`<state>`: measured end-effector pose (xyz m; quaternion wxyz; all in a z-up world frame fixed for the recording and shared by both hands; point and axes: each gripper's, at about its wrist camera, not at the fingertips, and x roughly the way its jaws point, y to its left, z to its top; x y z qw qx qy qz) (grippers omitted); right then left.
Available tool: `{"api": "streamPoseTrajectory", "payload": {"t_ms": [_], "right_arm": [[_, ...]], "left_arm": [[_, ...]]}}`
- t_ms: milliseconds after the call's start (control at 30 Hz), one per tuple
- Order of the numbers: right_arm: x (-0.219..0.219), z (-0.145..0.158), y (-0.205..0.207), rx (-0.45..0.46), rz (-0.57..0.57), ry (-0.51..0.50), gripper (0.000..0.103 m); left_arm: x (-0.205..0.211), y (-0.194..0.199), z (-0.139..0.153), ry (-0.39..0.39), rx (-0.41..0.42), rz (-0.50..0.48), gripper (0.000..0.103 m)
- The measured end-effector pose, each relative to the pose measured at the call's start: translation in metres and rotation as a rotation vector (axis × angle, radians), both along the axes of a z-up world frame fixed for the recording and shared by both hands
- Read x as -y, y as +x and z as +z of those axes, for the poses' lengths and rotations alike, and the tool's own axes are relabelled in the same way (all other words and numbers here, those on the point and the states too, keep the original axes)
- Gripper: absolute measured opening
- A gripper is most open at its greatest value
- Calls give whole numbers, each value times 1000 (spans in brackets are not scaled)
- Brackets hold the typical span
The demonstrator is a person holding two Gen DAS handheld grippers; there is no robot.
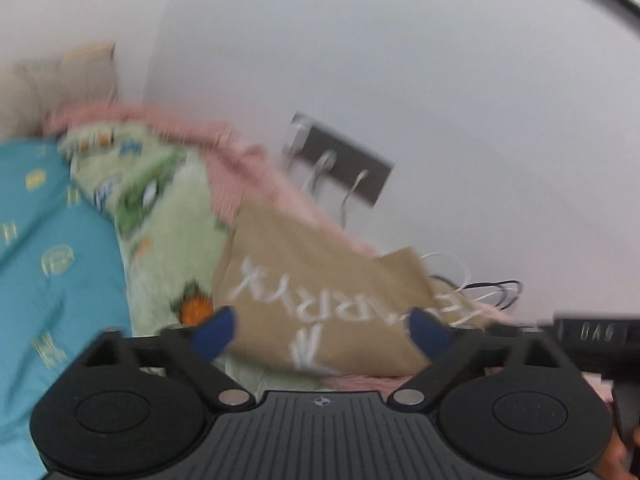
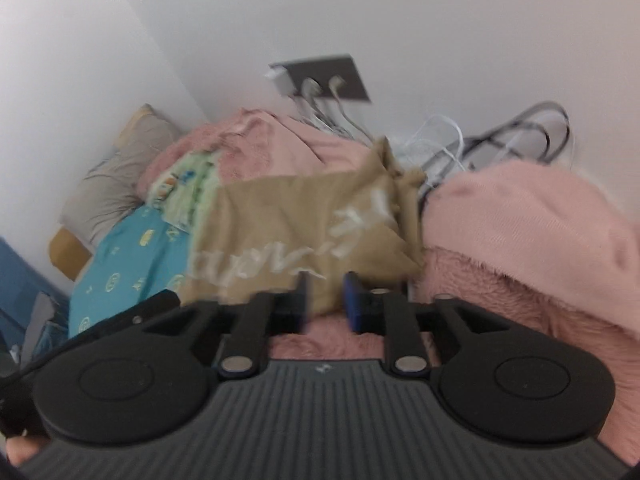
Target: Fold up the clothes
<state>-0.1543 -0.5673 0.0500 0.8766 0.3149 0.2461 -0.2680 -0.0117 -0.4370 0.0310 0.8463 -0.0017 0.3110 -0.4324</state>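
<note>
Tan garment (image 2: 304,224) with white lettering lies rumpled on the pink fleece blanket (image 2: 532,304), its far corner bunched up near the cables (image 2: 500,140) against the white wall (image 2: 440,20). Its left edge borders a green printed cloth (image 1: 172,216) and a teal printed cloth (image 1: 48,248). Left gripper (image 1: 322,330) is spread wide, blue fingertips (image 1: 214,334) standing over the garment's near edge, nothing between them. Right gripper (image 2: 326,300) has its fingers close together with a narrow gap at the garment's near corner; blur prevents confirming a pinch. Pink bedding right of the garment lies unobstructed. Dark socket plate (image 2: 332,78) carries several plugs.
</note>
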Motion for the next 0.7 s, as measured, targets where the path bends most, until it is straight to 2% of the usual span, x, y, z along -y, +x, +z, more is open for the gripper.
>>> {"api": "streamPoseTrajectory", "payload": {"t_ms": [67, 233, 367, 500, 600, 700], "right_arm": [[-13, 16, -10, 36, 4, -52, 102], [-59, 47, -38, 61, 50, -183, 101], [-97, 59, -63, 73, 77, -273, 101], [-132, 64, -86, 97, 91, -352, 101], [-156, 66, -104, 125, 93, -397, 101], [-178, 67, -118, 151, 88, -434, 101]], "left_arm": [[-12, -21, 18, 5, 75, 6, 103], [-50, -65, 52, -25, 145, 40, 103], [-84, -100, 68, -29, 216, 74, 103], [-121, -142, 82, -26, 335, 138, 103], [-146, -166, 87, -51, 391, 176, 103], [-168, -182, 86, -82, 398, 206, 103]]}}
